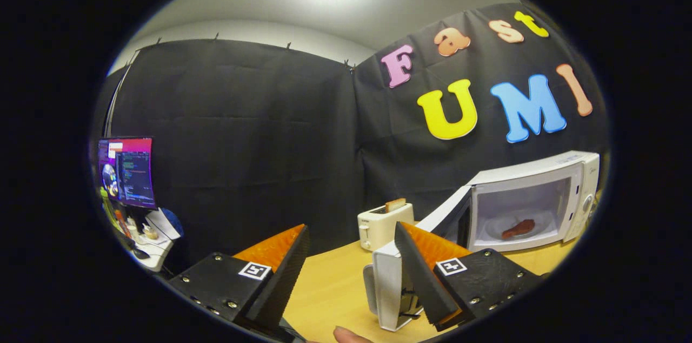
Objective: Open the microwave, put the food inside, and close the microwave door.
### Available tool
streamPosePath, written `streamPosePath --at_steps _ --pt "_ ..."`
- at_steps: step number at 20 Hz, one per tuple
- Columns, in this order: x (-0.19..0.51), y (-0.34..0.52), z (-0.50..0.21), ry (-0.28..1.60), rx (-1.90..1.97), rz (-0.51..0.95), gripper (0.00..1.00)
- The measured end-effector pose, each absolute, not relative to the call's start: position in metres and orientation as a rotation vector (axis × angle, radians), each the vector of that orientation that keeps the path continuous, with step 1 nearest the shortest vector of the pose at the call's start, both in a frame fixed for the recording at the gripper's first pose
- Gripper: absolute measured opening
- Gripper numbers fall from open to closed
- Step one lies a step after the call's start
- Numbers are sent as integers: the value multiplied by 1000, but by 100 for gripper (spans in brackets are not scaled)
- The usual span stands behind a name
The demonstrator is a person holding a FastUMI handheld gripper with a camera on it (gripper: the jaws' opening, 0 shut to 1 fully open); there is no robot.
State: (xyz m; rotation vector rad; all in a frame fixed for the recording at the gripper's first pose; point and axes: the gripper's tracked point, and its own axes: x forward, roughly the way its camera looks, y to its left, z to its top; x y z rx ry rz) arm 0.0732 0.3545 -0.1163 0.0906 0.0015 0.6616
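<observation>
white microwave stood on the wooden table with its door swung wide open, and the reddish food lay inside on the plate. the gripper held its fingers apart, with nothing between them; the door edge was just beside the right finger. a toaster with bread stood beyond them
</observation>
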Motion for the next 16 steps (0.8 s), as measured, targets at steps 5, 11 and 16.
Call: streamPosePath --at_steps 5,11,16 --pt "54 395 -112 -8 87 753 95" --pt "78 405 -189 115 -202 658 35" --pt "89 384 -218 197 -145 609 20"
